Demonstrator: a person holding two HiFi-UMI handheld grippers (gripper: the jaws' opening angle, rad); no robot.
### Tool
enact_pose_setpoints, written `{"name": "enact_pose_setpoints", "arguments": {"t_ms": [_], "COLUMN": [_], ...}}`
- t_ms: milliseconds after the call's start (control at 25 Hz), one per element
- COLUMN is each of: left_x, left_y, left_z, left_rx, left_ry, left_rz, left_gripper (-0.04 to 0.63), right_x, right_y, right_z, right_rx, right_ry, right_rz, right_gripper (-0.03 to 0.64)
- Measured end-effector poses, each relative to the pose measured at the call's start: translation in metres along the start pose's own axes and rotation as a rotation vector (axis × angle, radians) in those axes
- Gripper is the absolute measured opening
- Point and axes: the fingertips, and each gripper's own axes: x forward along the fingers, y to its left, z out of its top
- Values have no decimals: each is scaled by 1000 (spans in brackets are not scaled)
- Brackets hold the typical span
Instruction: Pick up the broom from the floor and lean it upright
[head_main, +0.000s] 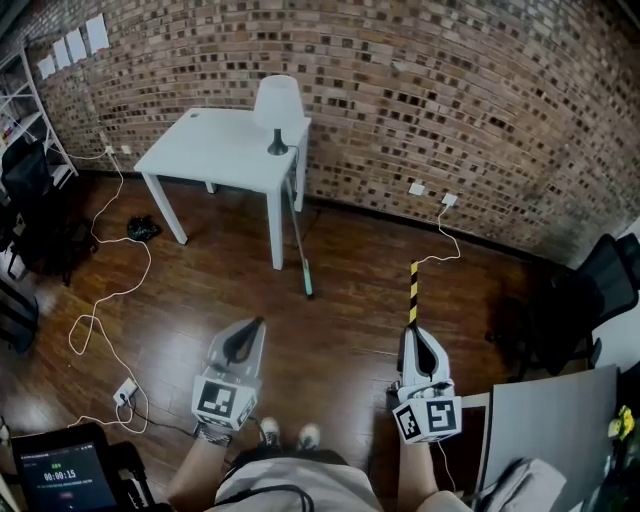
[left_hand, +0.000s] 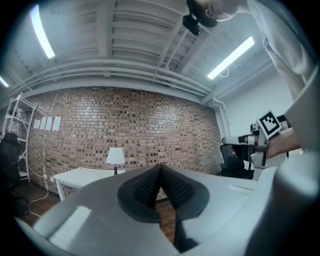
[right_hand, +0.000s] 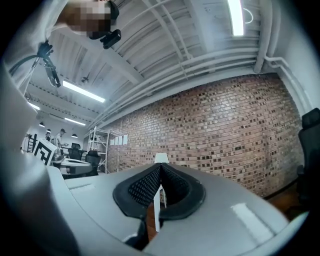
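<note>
Red brick wall (head_main: 450, 90) far. Dark wooden floor (head_main: 200, 290). White square table (head_main: 215, 150) far left, white-shaded lamp (head_main: 278, 105) on its right corner. Thin grey broom with green end (head_main: 300, 245) leans against that corner, green end on floor. Left gripper (head_main: 256, 323) and right gripper (head_main: 414, 330) near, both closed, empty, well apart from broom.

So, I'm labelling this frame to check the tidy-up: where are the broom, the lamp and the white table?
broom (head_main: 299, 238), head view, midway along its thin handle.
lamp (head_main: 278, 100), head view, on the white shade.
white table (head_main: 210, 150), head view, on a bare part of its top.
</note>
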Motion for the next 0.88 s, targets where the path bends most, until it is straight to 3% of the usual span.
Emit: {"name": "enact_pose_setpoints", "arguments": {"t_ms": [480, 680, 880], "left_x": [-5, -4, -5], "left_y": [14, 8, 13], "left_z": [6, 7, 11], "left_rx": [-1, 82, 68], "left_ry": [-14, -8, -18], "left_rz": [-15, -35, -33], "left_gripper": [0, 0, 0], "right_x": [2, 6, 13], "right_y": [20, 17, 23], "right_z": [13, 11, 10], "right_rx": [-27, -23, -35], "right_ry": [-41, -33, -19], "right_rz": [-20, -36, -30], "right_gripper": [12, 12, 11]}}
